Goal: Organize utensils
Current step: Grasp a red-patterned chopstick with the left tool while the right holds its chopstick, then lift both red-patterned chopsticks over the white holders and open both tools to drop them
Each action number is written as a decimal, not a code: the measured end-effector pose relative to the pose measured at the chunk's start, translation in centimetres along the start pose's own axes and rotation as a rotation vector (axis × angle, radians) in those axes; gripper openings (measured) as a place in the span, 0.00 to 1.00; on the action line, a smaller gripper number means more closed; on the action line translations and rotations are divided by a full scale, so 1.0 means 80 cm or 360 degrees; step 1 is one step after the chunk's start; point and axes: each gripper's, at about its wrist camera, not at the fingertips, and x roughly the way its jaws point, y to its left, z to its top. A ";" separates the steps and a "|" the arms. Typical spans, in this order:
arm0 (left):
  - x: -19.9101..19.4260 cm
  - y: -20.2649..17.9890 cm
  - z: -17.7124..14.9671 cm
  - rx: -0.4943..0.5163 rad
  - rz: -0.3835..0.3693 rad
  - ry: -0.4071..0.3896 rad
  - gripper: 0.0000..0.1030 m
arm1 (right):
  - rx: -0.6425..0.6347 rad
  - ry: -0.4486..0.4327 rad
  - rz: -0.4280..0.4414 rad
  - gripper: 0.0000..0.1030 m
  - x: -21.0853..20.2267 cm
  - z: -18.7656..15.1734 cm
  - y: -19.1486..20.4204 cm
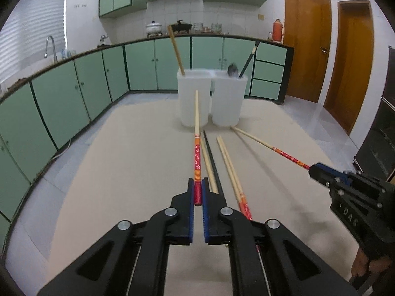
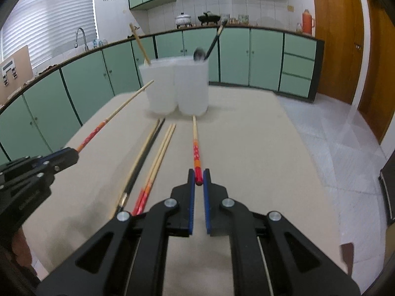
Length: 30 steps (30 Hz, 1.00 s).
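My left gripper (image 1: pixel 197 185) is shut on the red end of a red-handled chopstick (image 1: pixel 196 133), which is lifted off the table and points at the two white holders (image 1: pixel 192 103). My right gripper (image 2: pixel 199 175) is shut on the red end of a matching chopstick (image 2: pixel 195 138) that also points toward the holders (image 2: pixel 163 93). In the left wrist view the right gripper (image 1: pixel 311 170) shows at the right with its chopstick (image 1: pixel 266 146). In the right wrist view the left gripper (image 2: pixel 74 153) shows at the left with its chopstick (image 2: pixel 123 106).
Several chopsticks lie on the beige table between the grippers: a pale pair with red ends (image 1: pixel 229 167), a black one (image 1: pixel 211 155) and a pale one. The holders contain a wooden stick (image 1: pixel 175 49), a spoon (image 1: pixel 232 70) and a black utensil (image 1: pixel 249 59). Green cabinets ring the room.
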 end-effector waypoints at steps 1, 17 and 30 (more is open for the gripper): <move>-0.001 0.000 0.005 0.0010 -0.0009 0.0025 0.05 | -0.0001 -0.0020 -0.0005 0.06 -0.005 0.006 -0.001; 0.078 0.041 -0.048 -0.0155 -0.0083 0.0292 0.08 | 0.0004 0.0083 -0.0012 0.06 0.018 -0.029 0.009; 0.071 0.036 -0.072 -0.0132 -0.0077 0.0238 0.34 | 0.0053 0.0131 0.0026 0.05 0.038 -0.044 0.007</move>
